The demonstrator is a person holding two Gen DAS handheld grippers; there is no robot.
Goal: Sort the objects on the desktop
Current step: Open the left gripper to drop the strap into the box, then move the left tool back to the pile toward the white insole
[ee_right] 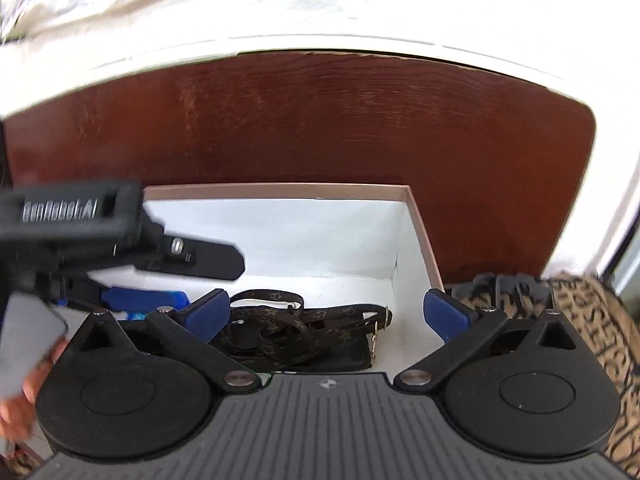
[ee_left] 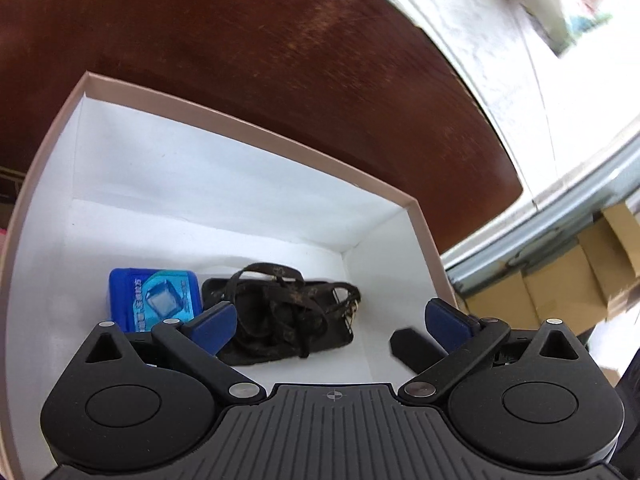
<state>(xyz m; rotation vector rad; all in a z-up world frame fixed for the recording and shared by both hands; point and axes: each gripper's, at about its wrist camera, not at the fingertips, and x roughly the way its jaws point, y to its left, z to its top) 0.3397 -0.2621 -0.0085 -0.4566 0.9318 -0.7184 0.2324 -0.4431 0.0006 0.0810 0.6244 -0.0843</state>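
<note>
A white-lined box with a pink rim point(ee_left: 256, 124) stands on a dark wooden table point(ee_left: 260, 32). Inside lie a blue packet point(ee_left: 154, 296) and a black case with a tangled dark patterned strap on it point(ee_left: 288, 316). My left gripper point(ee_left: 334, 320) is open and empty, hovering over the box. A small black object point(ee_left: 412, 346) lies by its right finger. My right gripper point(ee_right: 326, 312) is open and empty above the same box point(ee_right: 280, 191), over the strap point(ee_right: 296, 320). The left gripper's body point(ee_right: 80, 220) shows at left in the right wrist view.
Cardboard boxes point(ee_left: 580, 272) stand beyond the table's right edge. A patterned brown fabric point(ee_right: 592, 320) and a black strap bundle point(ee_right: 500, 284) lie right of the box. White bedding point(ee_right: 320, 0) lies past the table's far edge.
</note>
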